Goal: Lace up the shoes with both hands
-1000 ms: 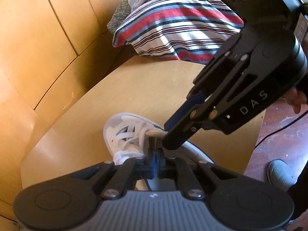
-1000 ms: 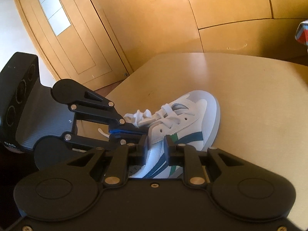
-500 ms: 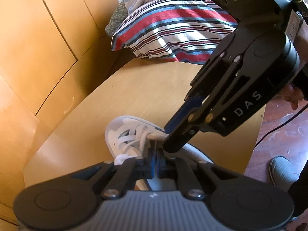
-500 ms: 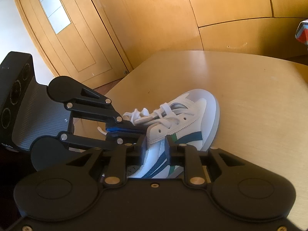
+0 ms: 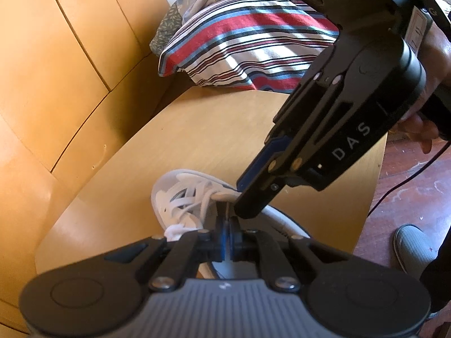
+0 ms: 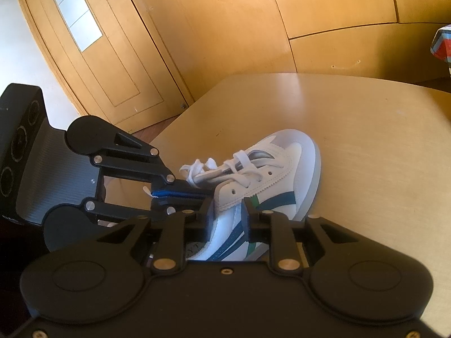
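Observation:
A white sneaker [image 6: 282,174] with blue and green stripes lies on the wooden table [image 6: 366,140], toe pointing away. Its white laces [image 6: 203,169] are loosely threaded. My left gripper [image 5: 227,222] is shut, with a thin strand of lace [image 5: 227,208] running up out of its pads. From the right wrist view the left gripper [image 6: 194,194] comes in from the left, a lace end poking out behind its blue pads. My right gripper [image 6: 228,211] has its fingers on either side of the sneaker's side wall near the top eyelets. In the left wrist view the right gripper [image 5: 248,208] tips down onto the sneaker [image 5: 174,194].
Striped bedding [image 5: 253,36] lies beyond the table's far edge. Wooden wall panels and a door [image 6: 93,42] surround the table. On the floor to the right are a grey slipper [image 5: 414,245] and a dark cable [image 5: 408,177]. A person's hand [image 5: 422,129] holds the right gripper.

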{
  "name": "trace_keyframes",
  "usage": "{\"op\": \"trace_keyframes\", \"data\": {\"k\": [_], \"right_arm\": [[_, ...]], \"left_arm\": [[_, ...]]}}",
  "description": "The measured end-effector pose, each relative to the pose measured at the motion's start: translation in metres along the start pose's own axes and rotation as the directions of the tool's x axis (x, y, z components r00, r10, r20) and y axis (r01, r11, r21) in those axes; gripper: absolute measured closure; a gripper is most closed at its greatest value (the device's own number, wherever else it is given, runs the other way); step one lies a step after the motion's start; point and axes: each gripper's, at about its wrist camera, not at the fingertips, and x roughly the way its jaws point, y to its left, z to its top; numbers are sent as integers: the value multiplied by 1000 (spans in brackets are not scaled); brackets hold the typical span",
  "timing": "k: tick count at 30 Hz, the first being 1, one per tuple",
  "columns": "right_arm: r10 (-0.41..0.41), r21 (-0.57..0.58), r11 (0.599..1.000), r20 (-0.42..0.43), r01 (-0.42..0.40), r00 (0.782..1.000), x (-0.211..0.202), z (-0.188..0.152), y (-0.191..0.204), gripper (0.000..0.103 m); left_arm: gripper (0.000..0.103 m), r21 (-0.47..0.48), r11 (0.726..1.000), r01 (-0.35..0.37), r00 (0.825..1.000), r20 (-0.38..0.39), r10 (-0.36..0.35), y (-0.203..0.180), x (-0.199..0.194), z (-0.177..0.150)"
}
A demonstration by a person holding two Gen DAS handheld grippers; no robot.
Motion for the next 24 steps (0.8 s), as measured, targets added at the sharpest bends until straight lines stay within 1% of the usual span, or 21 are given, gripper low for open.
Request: {"op": "trace_keyframes", "data": {"k": [8, 10, 11, 17, 18, 24], "right_arm": [[0, 0, 1000, -1, 0, 1000, 2, 0, -2, 82], [-4, 0, 1000, -2, 4, 1000, -2, -2, 5, 82], [-4, 1, 1000, -2, 4, 1000, -1, -2, 5, 81], [-7, 0, 1000, -4, 7, 1000, 7, -1, 11, 80], [-29, -12, 1000, -2, 29, 1000, 7, -1, 11, 80], [-25, -7, 1000, -4, 25, 1000, 15, -6, 21, 80]], "left_arm": [[99, 4, 1000, 1, 1000, 6, -1, -1, 2, 1], [99, 1, 1000, 1, 1000, 7, -1, -1, 3, 1], [99, 2, 1000, 0, 1000, 8, 0, -1, 4, 1], [100, 2, 1000, 4, 1000, 6, -4, -1, 2, 0], [100, -1, 1000, 3, 1000, 4, -3, -1, 2, -1], [100, -10, 1000, 5, 1000, 0, -5, 1, -1, -4]]}}
